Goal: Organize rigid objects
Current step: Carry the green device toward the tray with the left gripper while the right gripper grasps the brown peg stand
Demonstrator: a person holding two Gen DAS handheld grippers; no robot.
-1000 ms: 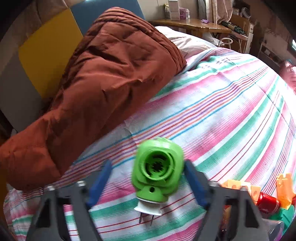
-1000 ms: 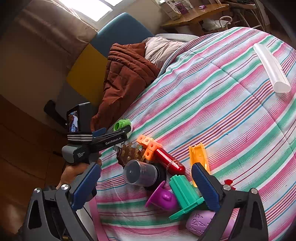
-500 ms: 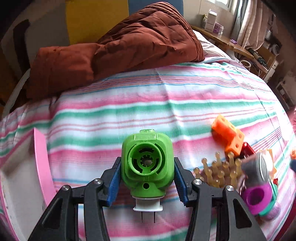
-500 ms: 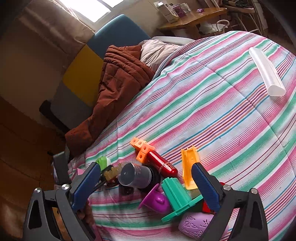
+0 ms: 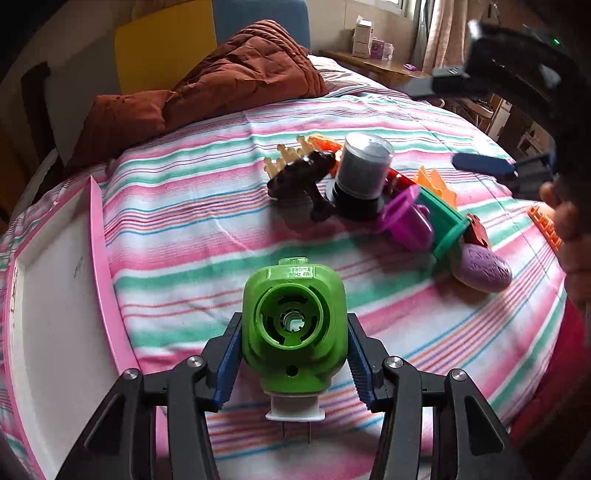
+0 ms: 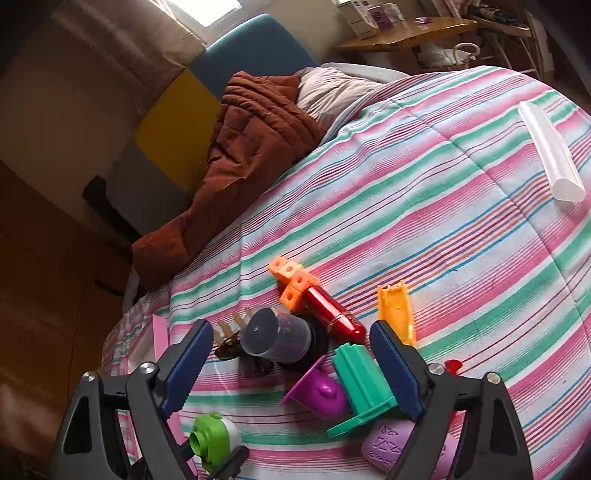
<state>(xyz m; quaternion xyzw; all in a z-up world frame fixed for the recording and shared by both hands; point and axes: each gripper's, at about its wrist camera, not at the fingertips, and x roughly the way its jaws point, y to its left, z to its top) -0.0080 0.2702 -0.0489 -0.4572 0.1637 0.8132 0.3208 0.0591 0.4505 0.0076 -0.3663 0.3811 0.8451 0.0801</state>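
My left gripper (image 5: 293, 363) is shut on a green plug-in device (image 5: 294, 326) with a white pronged base, held above the striped bedspread; it also shows in the right wrist view (image 6: 211, 439). A pink-rimmed white tray (image 5: 98, 258) lies just left of it. My right gripper (image 6: 291, 369) is open and empty, hovering over a pile of toys: a grey cup (image 6: 279, 338), a red cylinder (image 6: 332, 314), orange blocks (image 6: 291, 278), a purple funnel (image 6: 319, 391), a green block (image 6: 364, 384), an orange channel piece (image 6: 395, 312) and a lilac oval (image 6: 391, 443).
A brown quilt (image 5: 229, 81) is bunched at the head of the bed. A clear plastic tube (image 6: 550, 155) lies far right on the bedspread. A wooden desk (image 6: 402, 31) with boxes stands beyond the bed. The pink tray also shows in the right wrist view (image 6: 159, 334).
My left gripper closed on the green device and carried it left and back towards the pink tray. My right gripper moved lower over the toy pile.
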